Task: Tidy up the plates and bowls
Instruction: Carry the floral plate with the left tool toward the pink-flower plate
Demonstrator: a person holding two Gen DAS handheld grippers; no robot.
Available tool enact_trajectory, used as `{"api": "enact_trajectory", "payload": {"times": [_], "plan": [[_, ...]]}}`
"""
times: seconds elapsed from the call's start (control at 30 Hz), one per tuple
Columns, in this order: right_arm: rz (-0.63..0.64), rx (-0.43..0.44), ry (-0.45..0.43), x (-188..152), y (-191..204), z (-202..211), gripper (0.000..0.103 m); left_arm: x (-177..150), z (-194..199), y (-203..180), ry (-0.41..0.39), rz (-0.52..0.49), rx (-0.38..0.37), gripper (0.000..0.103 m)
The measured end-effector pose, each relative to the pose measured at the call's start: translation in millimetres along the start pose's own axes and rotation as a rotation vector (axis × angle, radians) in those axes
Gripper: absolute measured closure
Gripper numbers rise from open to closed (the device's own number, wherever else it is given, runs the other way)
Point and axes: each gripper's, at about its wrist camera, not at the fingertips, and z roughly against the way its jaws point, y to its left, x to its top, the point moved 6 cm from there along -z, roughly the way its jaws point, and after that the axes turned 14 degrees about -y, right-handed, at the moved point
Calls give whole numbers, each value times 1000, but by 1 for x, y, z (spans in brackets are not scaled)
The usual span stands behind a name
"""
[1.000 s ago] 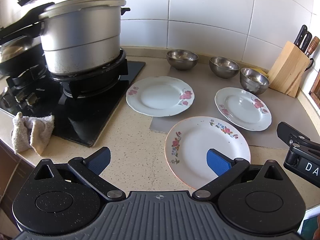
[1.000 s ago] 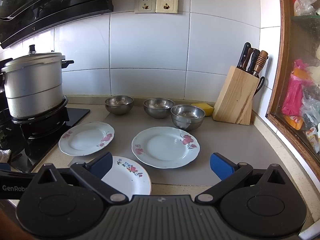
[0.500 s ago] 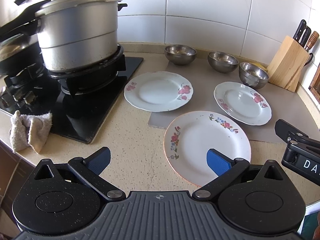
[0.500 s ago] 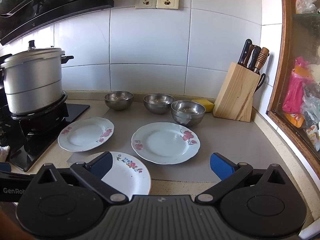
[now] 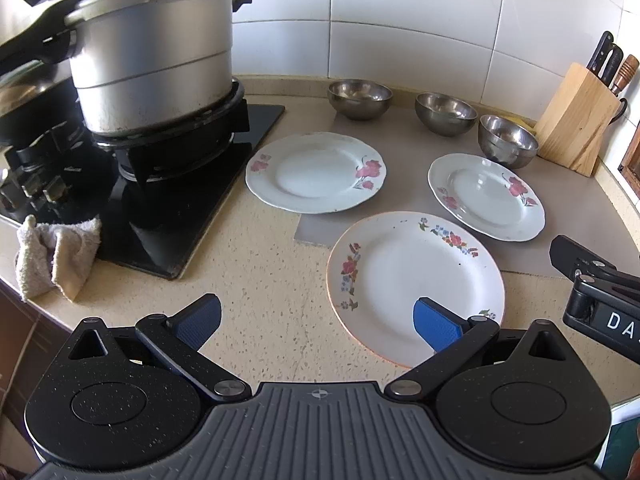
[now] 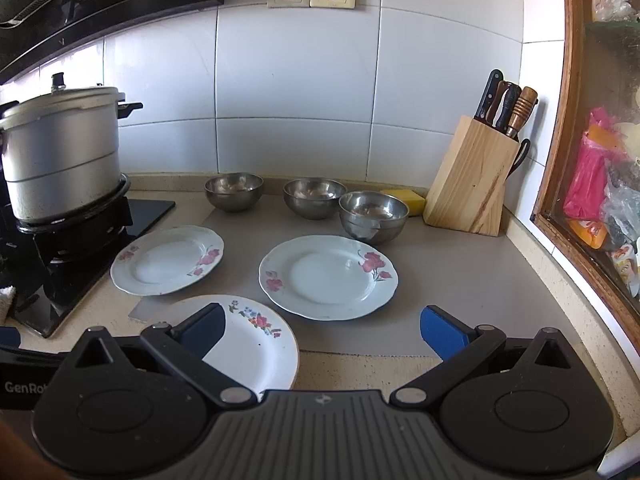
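Three flowered white plates lie flat on the counter: a near plate, a left plate and a right plate. Behind them stand three steel bowls, left bowl, middle bowl, right bowl. My left gripper is open above the near edge of the counter, its right fingertip over the near plate. My right gripper is open and empty, its left fingertip over the same plate.
A large lidded metal pot sits on the black gas stove at left. A crumpled cloth lies at the stove's front. A wooden knife block and a yellow sponge stand at the back right, on a grey mat.
Both views have tilted and lifted slightly, so the plates and bowls sit a little higher in frame. Both grippers stay open. Nothing on the counter has moved.
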Motion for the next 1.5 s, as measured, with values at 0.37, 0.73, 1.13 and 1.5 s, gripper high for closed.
{"api": "enact_trajectory", "payload": {"times": [0.37,0.73,1.13,1.5], "plan": [[0,-1,34,-5,0,-5,20,-3,-6,-5,22,-12,-13,5],[-4,1,96,-13,-7,-22,20,-9,-24,-2,77,-7,-2,5],[-72,102,259,-38,-11,-73,20,-13,-68,-11,150,-23,20,5],[-47,170,388,-51,3,-107,23,-14,-95,-11,208,-24,25,5]]}}
